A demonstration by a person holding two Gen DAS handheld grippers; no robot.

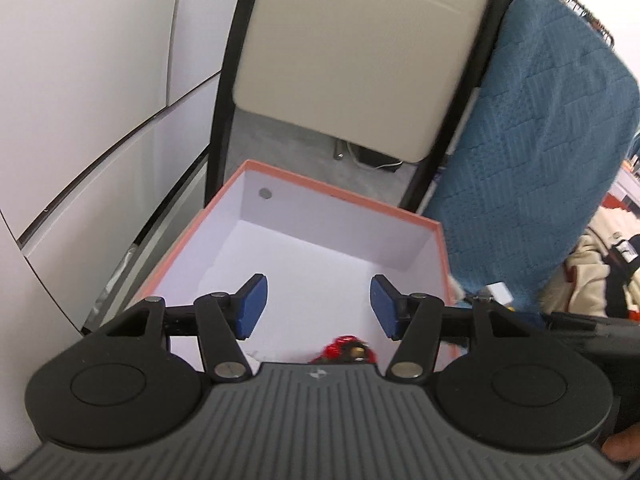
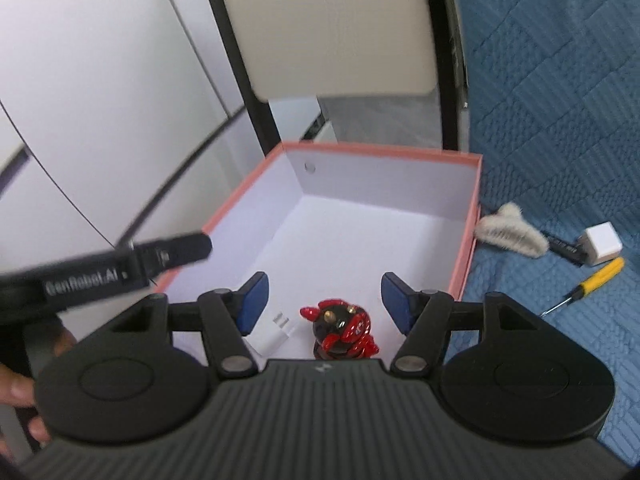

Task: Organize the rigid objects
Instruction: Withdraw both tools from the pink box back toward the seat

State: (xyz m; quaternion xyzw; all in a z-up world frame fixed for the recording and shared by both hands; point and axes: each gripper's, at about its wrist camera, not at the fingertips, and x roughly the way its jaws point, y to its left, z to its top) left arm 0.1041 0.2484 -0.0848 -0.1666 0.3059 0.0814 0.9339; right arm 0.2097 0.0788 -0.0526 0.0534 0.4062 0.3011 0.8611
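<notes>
A box (image 1: 192, 236) with an orange-pink rim and white inside stands below both grippers. In the right wrist view the box (image 2: 466, 256) holds a red and black figurine (image 2: 342, 330) and a white plug adapter (image 2: 276, 330) near its front wall. My right gripper (image 2: 324, 305) hangs above them, open, with nothing touching its blue pads. My left gripper (image 1: 319, 306) is open over the box's bare floor, with only the figurine's top (image 1: 346, 348) showing at the lower edge. The left gripper (image 2: 188, 252) also reaches in over the box's left rim.
On the blue quilted cover (image 2: 560, 120) right of the box lie a fluffy hair clip (image 2: 512, 232), a black pen (image 2: 564, 246), a white cube charger (image 2: 602, 244) and a yellow-handled screwdriver (image 2: 588, 284). A cream chair back (image 2: 332, 28) rises behind the box. White cabinet panels (image 1: 80, 80) stand left.
</notes>
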